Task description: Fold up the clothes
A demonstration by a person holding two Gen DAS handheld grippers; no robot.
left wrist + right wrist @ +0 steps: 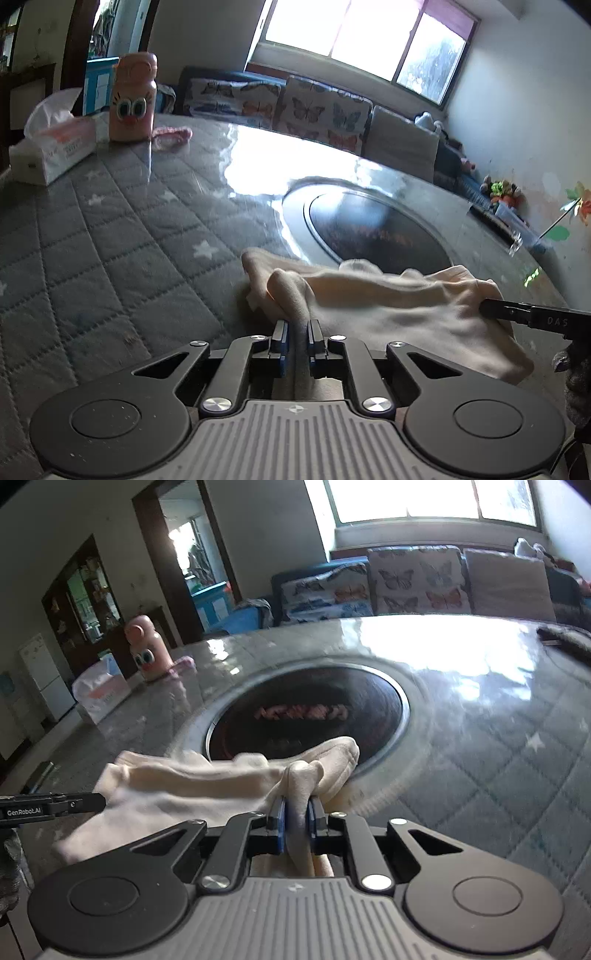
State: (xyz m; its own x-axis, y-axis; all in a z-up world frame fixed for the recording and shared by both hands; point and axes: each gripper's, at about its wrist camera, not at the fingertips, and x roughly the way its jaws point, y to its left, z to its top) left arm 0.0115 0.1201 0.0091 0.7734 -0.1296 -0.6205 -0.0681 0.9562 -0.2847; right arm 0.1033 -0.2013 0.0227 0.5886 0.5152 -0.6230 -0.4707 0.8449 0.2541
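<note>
A cream-white garment (pixel 388 302) lies rumpled at the near edge of the round table, stretched between both grippers. My left gripper (pixel 297 326) is shut on a pinched fold at the garment's left end. My right gripper (pixel 297 805) is shut on a bunched fold at the right end of the garment (pixel 192 786). In the left wrist view the right gripper's fingers (pixel 495 308) enter from the right and clamp the cloth. In the right wrist view the left gripper's fingers (pixel 88 801) come in from the left at the cloth's edge.
The table (pixel 110 240) has a grey quilted star cover under clear plastic and a dark round hob (pixel 376 232) in its middle. A pink bottle with cartoon eyes (pixel 133 99), a tissue pack (pixel 51 144) and a small pink cloth (pixel 171 134) stand far left. A sofa lies beyond.
</note>
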